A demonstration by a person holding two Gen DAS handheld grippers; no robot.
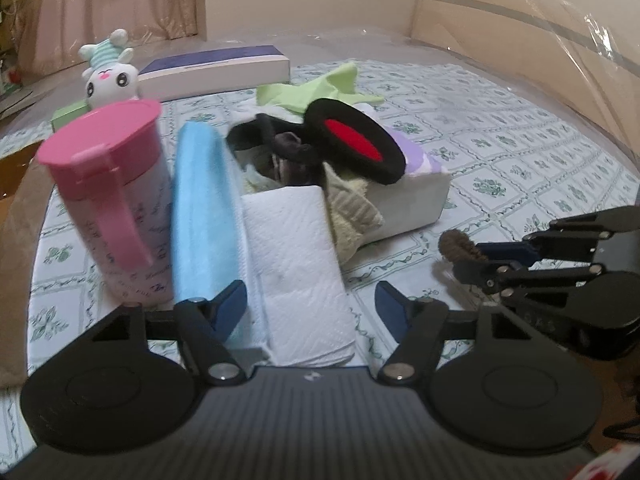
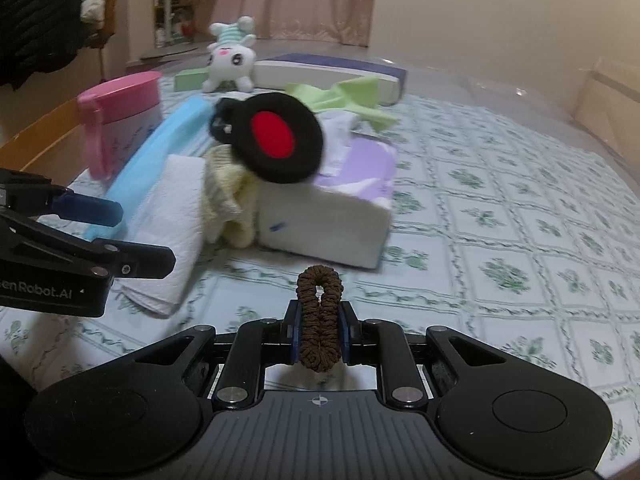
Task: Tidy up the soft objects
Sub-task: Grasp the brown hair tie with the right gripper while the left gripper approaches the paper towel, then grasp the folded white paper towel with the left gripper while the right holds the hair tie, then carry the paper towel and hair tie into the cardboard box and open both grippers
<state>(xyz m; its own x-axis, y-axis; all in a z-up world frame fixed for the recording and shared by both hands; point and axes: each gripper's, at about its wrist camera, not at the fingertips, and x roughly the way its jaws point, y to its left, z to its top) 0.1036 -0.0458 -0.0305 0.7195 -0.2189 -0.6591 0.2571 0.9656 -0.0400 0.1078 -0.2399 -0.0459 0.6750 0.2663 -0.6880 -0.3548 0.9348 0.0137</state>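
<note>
The right gripper [image 2: 319,322] is clamped on a brown scrunchie [image 2: 319,316], a ruffled fabric loop squeezed flat between its blue pads and raised just above the surface. The left gripper [image 1: 311,308] stands partly open with nothing pinched; a folded white paper towel [image 1: 300,272], quilted and soft, lies between its fingers.

Both hover over a bed [image 2: 500,208] covered in a white sheet with a green floral grid. Near the middle of the bed sits a white rectangular box [image 2: 320,224], its top open. It holds a jumble of soft things: a dark cloth bundle deep inside, hard to make out, a pale yellow knitted cloth [image 2: 228,200] spilling over its front wall, a lilac cloth [image 2: 372,164], and a round black plush pad with a red oval centre [image 2: 280,140] leaning on top.

Beside the paper towel lie a long light-blue folded cloth [image 1: 202,216] and a pink-lidded plastic jug [image 1: 108,184]. Behind the box lies a crumpled green cloth [image 1: 320,88], then a flat white-and-navy box [image 1: 216,70] and a white plush bunny [image 1: 110,76] toward the bed's far edge.
</note>
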